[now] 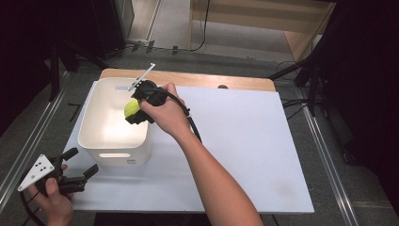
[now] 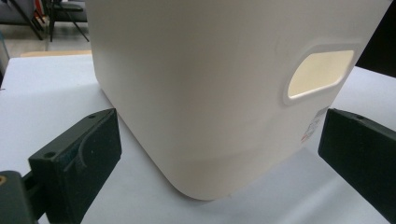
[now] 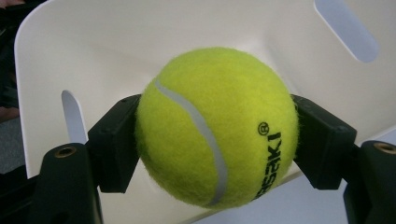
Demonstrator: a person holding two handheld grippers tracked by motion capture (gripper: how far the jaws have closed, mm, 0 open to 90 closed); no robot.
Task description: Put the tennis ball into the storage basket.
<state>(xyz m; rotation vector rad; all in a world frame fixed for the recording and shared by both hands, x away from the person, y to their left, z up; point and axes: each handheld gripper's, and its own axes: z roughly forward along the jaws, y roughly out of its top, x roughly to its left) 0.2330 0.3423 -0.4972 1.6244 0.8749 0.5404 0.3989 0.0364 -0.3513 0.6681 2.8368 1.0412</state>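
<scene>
Pinching the ball (image 3: pixel 217 126) between its jaws, the right gripper (image 1: pixel 136 109) holds it over the bin's (image 1: pixel 89 127) right rim, seemingly to drop it in, while the left gripper (image 1: pixel 80 176) waits spread apart, empty, just beside the bin's near wall.

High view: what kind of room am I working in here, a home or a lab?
Probably a lab or recording setup: a white board laid over a wooden table, dark stands around it, cables on the floor.
</scene>
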